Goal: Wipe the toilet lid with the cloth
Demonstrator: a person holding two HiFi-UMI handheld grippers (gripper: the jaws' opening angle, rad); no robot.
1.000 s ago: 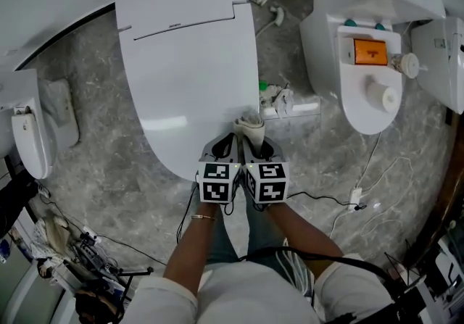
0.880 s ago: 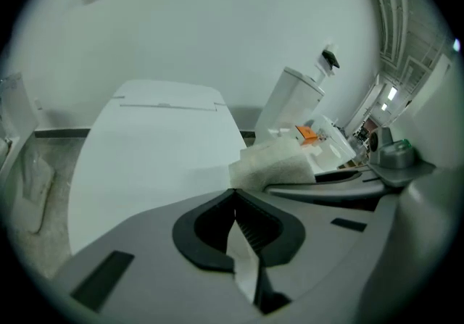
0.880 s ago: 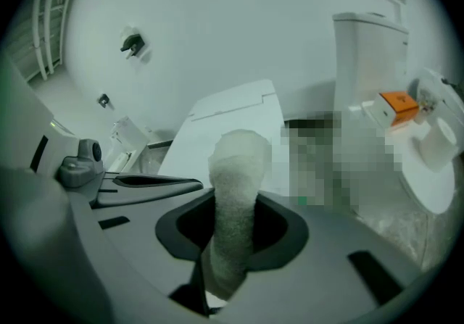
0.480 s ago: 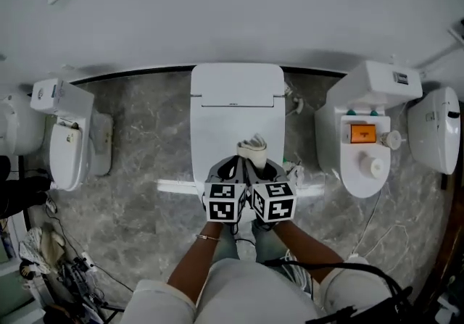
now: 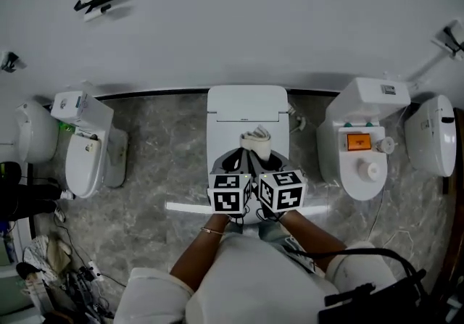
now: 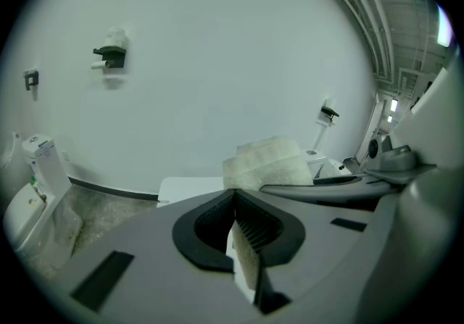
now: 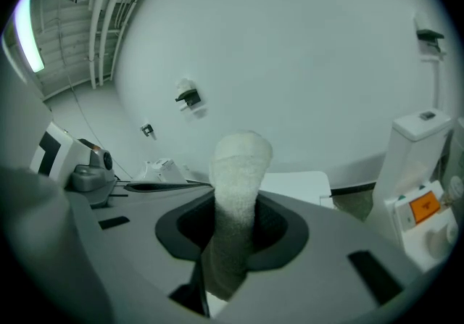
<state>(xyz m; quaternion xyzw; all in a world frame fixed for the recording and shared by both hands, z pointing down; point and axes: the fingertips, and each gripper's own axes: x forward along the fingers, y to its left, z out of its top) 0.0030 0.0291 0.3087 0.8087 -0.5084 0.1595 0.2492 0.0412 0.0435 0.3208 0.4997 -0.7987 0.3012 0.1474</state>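
The person wears white sleeves, a thin bracelet and a black cable; the left gripper and right gripper bear black-and-white marker cubes.

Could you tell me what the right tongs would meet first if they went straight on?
Beyond the cloth the right tongs grip, probably the closed toilet lid, or the white wall behind it; depth is unclear.

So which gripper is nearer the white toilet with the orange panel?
Right. The right gripper, shut on the pale cloth, is on the side facing that toilet; the left gripper sits beside it, one gripper farther off.
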